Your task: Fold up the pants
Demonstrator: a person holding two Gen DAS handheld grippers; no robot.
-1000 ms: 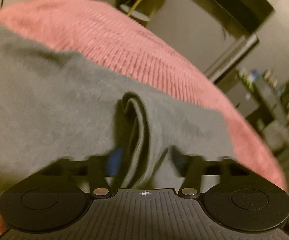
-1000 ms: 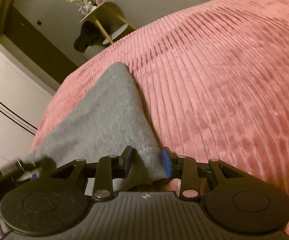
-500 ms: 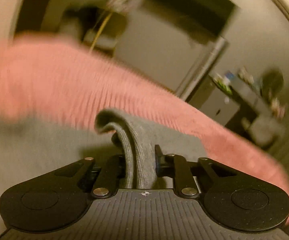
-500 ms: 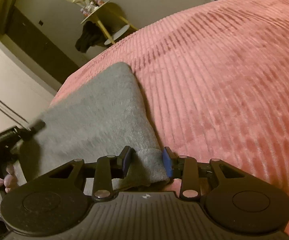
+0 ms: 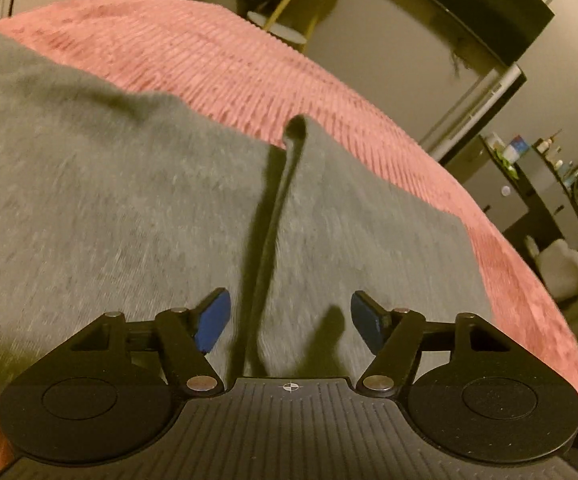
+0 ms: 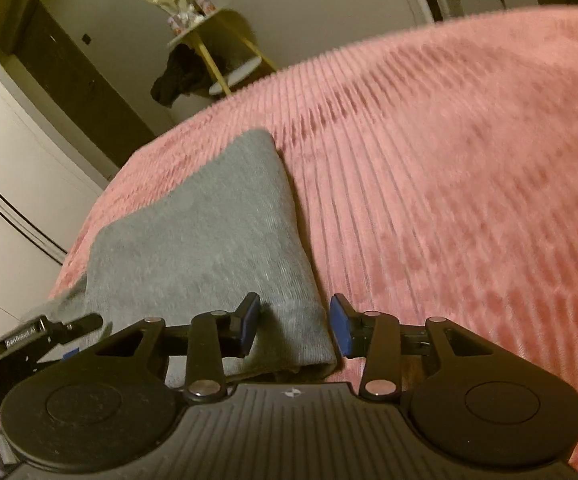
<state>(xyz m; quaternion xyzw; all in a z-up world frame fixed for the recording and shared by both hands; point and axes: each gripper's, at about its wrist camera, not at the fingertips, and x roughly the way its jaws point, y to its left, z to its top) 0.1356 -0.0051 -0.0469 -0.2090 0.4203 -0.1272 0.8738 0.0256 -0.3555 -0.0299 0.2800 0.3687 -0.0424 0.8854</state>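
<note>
Grey pants [image 5: 109, 208] lie on a pink ribbed bedspread [image 5: 217, 56]. A raised fold ridge [image 5: 277, 208] runs up the cloth from between my left gripper's jaws. My left gripper [image 5: 289, 322] hovers low over the pants, its jaws opening, both blue pads clear of the ridge. In the right wrist view the pants [image 6: 201, 240] lie folded into a tapering slab. Their hem [image 6: 293, 336] sits flat between my right gripper's blue pads. My right gripper [image 6: 293, 330] has its jaws opening slowly, with a thin gap at the right pad. The left gripper [image 6: 29, 336] shows at lower left.
The bedspread [image 6: 469, 200] stretches wide to the right of the pants. Beyond the bed stands a yellow-legged side table [image 6: 225, 60] with a dark cloth hanging from it. White wardrobe doors [image 6: 5, 184] are at left, and a dark shelf with bottles [image 5: 545, 168] at right.
My left gripper pinched the fold ridge and lifted it, then let go and opened; the ridge now lies longer and lower. My right gripper's jaws widened slightly around the hem.
</note>
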